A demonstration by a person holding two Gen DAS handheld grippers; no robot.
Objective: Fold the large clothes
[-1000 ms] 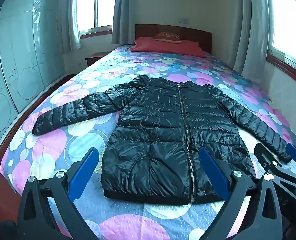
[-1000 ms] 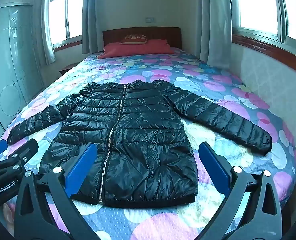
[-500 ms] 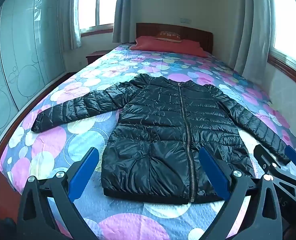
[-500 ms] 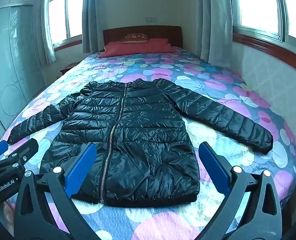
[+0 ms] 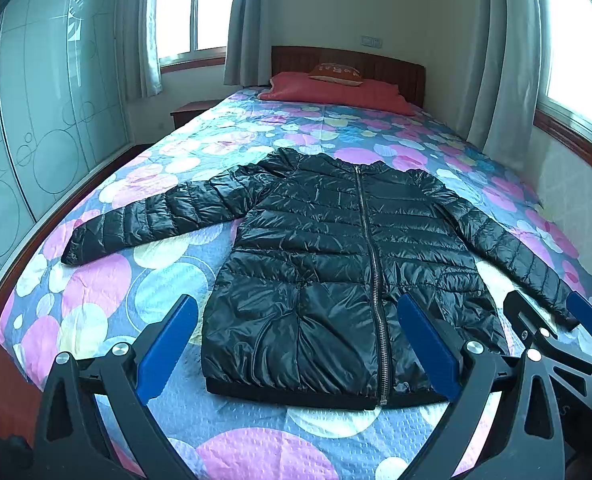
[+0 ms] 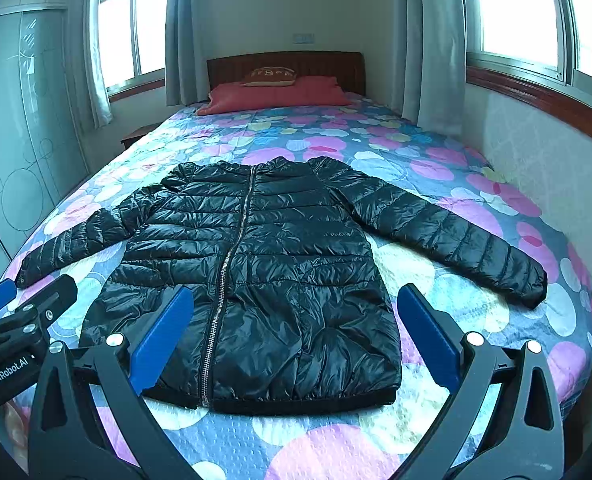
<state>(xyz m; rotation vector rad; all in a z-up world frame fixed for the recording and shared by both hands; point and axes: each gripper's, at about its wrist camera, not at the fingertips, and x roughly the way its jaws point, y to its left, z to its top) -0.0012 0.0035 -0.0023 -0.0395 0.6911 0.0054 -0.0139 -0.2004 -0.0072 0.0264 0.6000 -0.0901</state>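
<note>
A black puffer jacket (image 5: 336,264) lies flat, front up and zipped, on the bed, both sleeves spread out; it also shows in the right wrist view (image 6: 264,272). My left gripper (image 5: 298,344) is open and empty, held above the jacket's hem, near the foot of the bed. My right gripper (image 6: 294,338) is open and empty, also above the hem. The right gripper shows at the right edge of the left wrist view (image 5: 556,320), over the right cuff. The left gripper shows at the left edge of the right wrist view (image 6: 20,300), near the left cuff.
The bed (image 5: 96,288) has a bedspread with pink, blue and white circles. A red pillow (image 5: 336,92) and headboard are at the far end. A glass wardrobe (image 5: 48,100) stands left, a wall with windows (image 6: 536,152) right, a nightstand (image 5: 188,112) far left.
Both grippers have pulled back and risen slightly, so the jacket sits a little farther off in both views. The jacket has not moved. Both grippers stay open.
</note>
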